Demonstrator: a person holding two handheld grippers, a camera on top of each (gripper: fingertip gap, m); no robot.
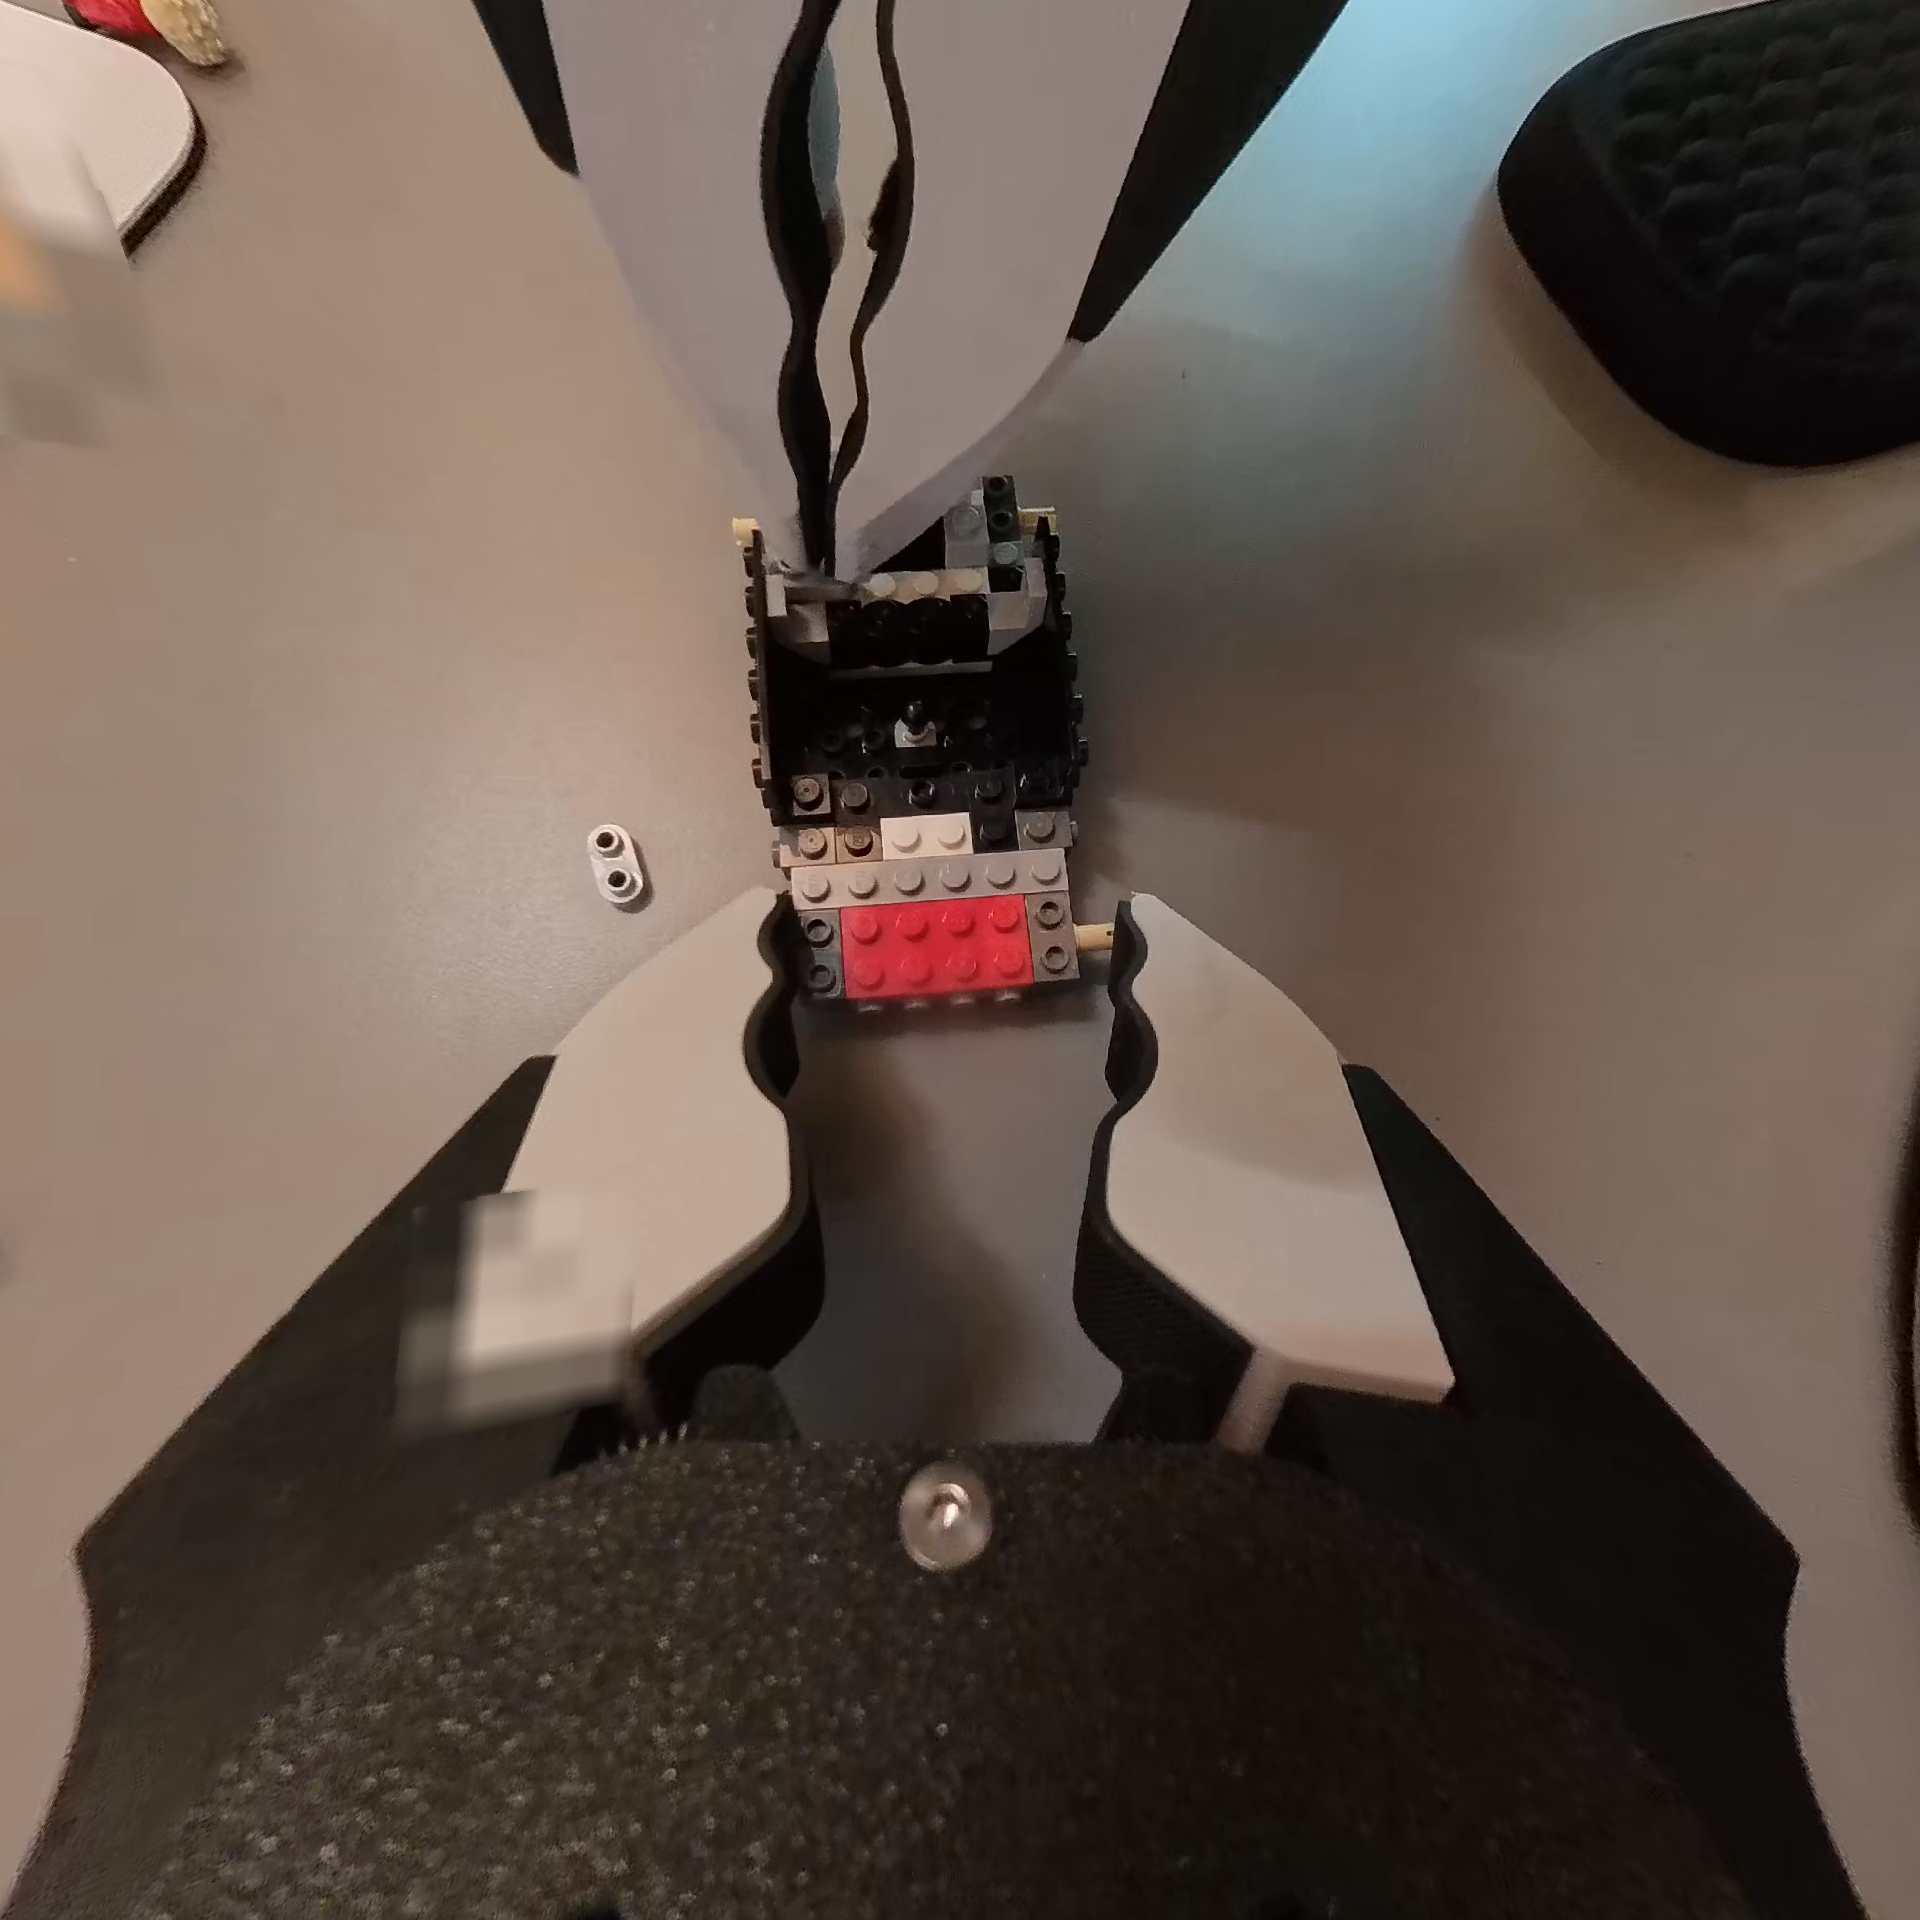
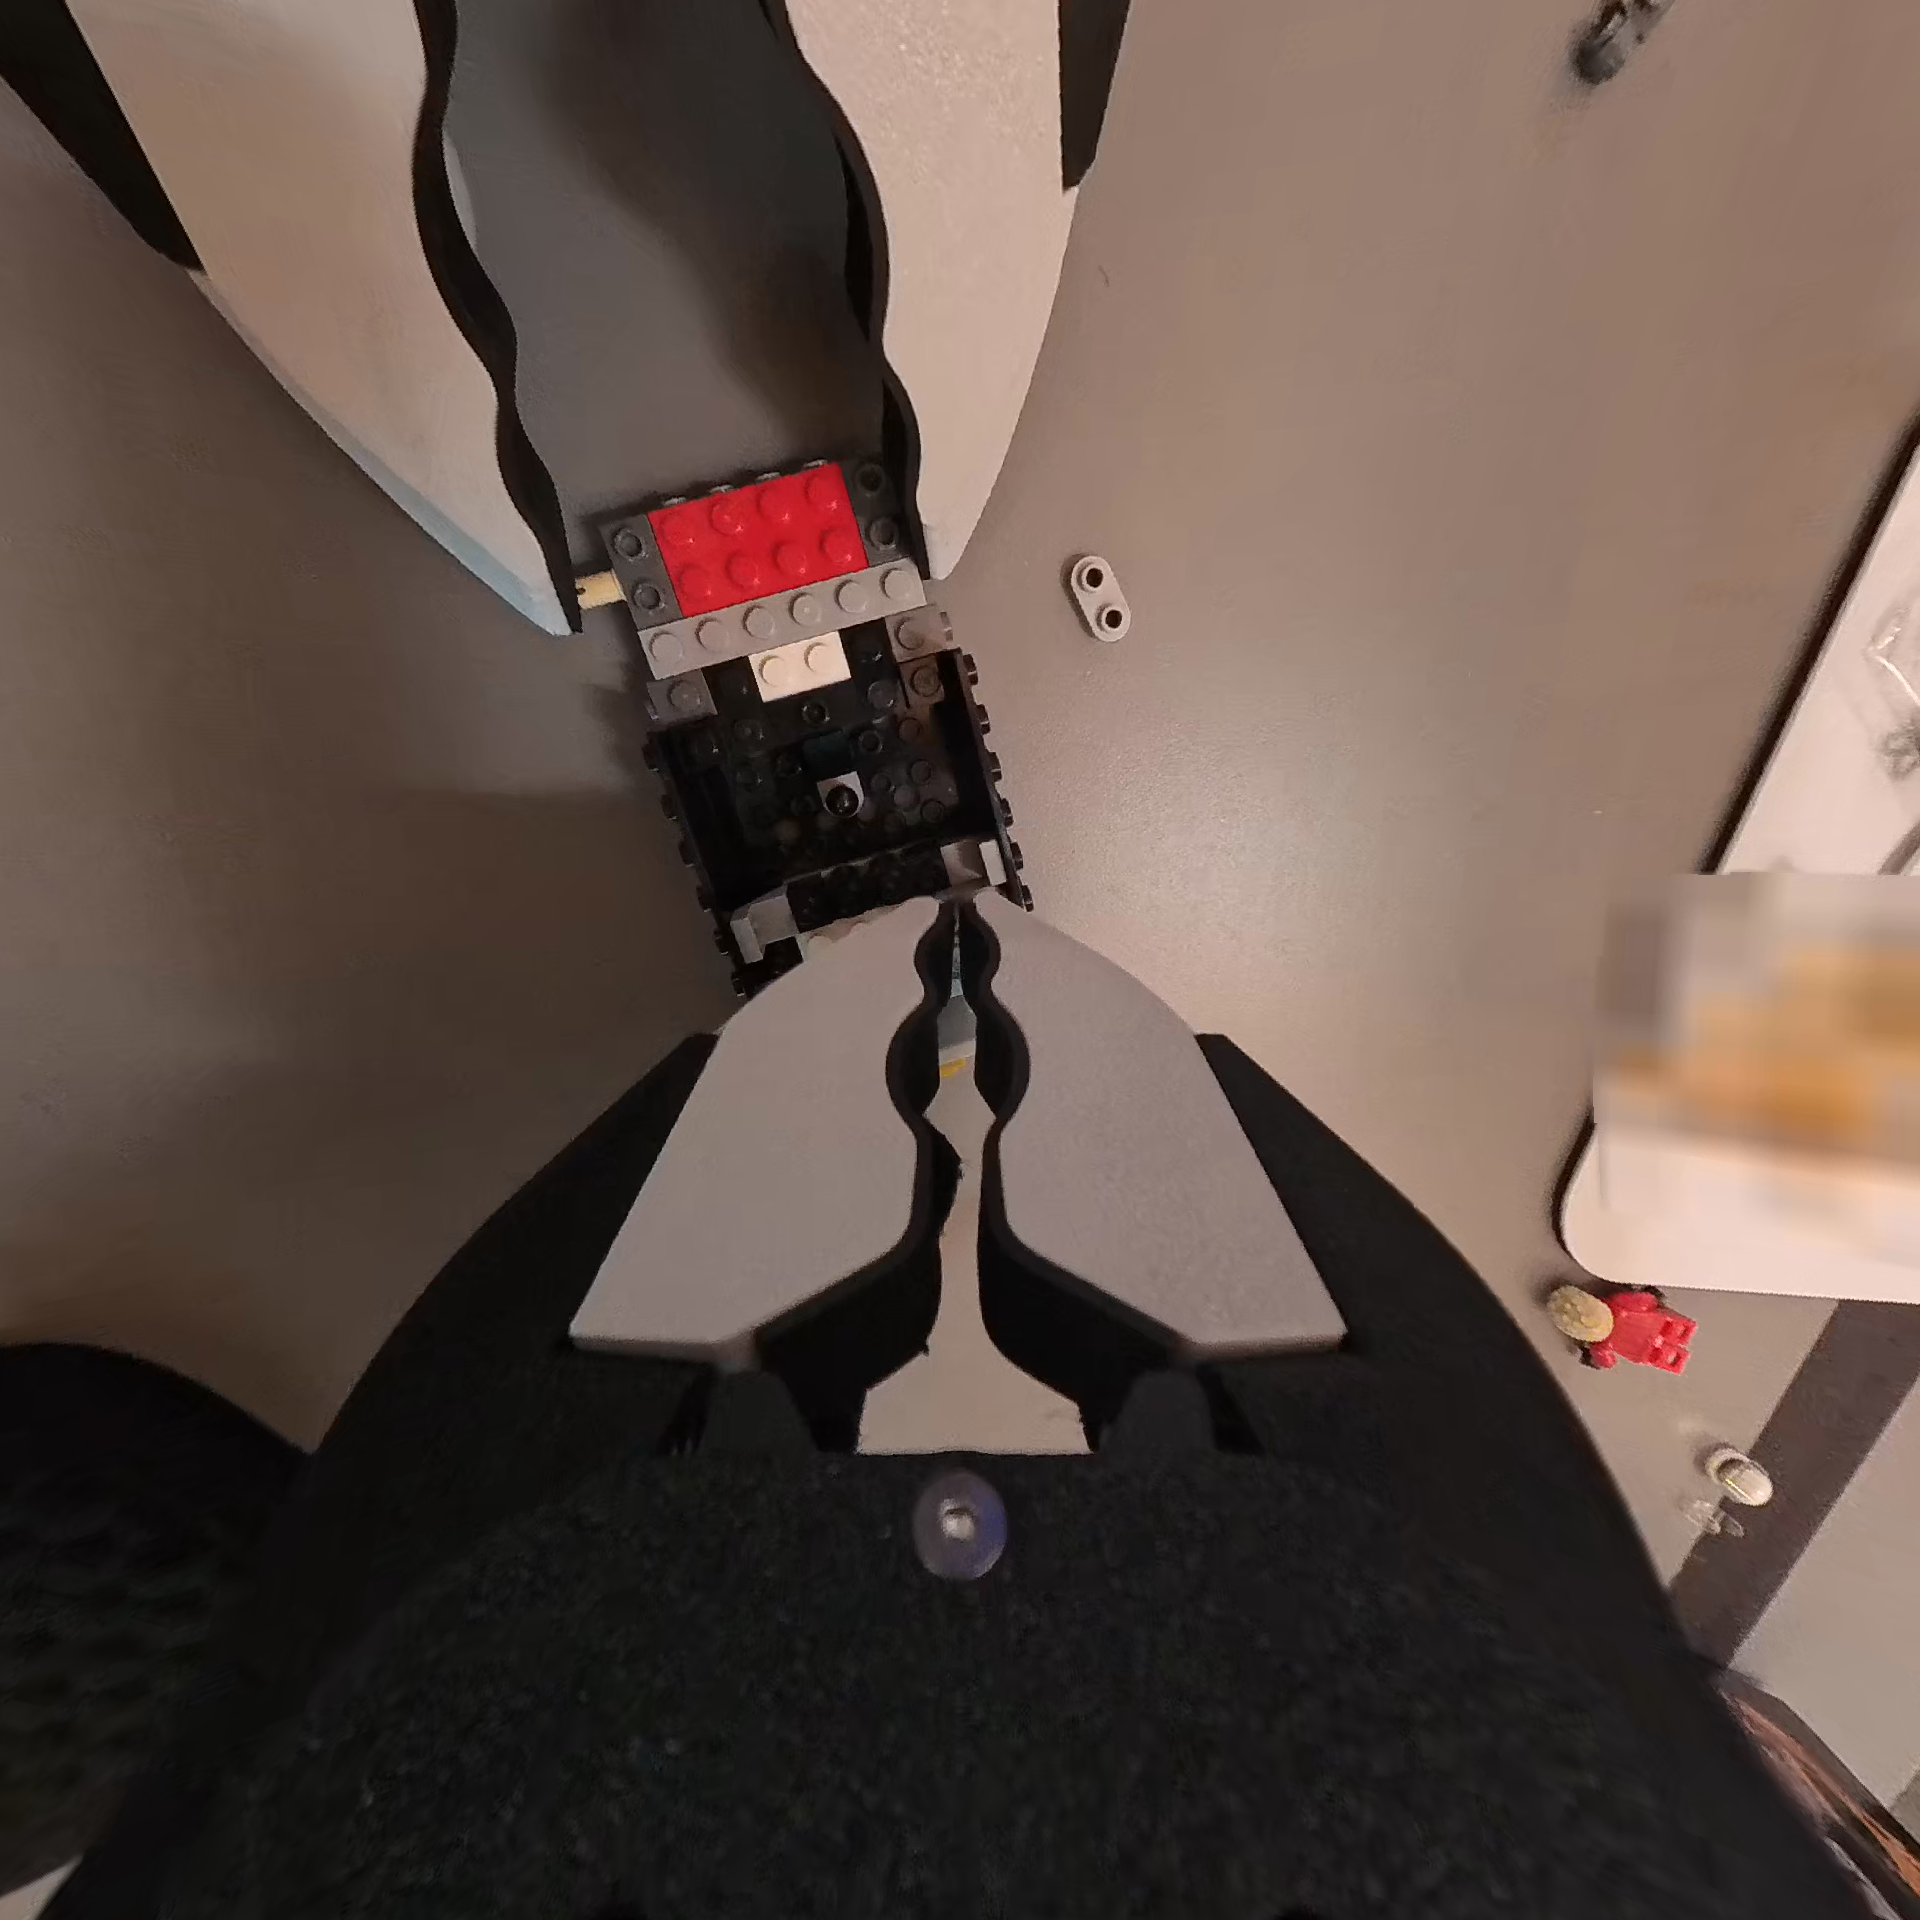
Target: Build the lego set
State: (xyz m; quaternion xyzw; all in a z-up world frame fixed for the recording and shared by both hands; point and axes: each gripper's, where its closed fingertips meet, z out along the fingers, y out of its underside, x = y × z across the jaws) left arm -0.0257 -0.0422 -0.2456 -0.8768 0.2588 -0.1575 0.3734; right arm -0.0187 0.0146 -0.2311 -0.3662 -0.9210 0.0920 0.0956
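Observation:
A lego model (image 1: 914,727) lies on the grey table: a black open box with grey plates and a red plate (image 1: 935,945) at one end. It also shows in the right wrist view (image 2: 821,769). My left gripper (image 1: 951,920) clamps the red end; one finger touches the side, the other a tan peg (image 1: 1096,932). It enters the right wrist view (image 2: 743,551) from the top. My right gripper (image 2: 951,909) is shut at the model's opposite end, its tips pinching what looks like a small grey piece (image 1: 808,596) at a back corner.
A loose small grey two-hole plate (image 1: 616,868) lies beside the model, also in the right wrist view (image 2: 1099,595). A white tray (image 2: 1662,1268) sits at the table's side, with a red lego figure (image 2: 1642,1330) and small clear parts (image 2: 1735,1475) near it. There is about 6 centimeters between the tips of the two grippers. The red lego figure (image 2: 1642,1330) is about equally far from each gripper, around 25 centimeters.

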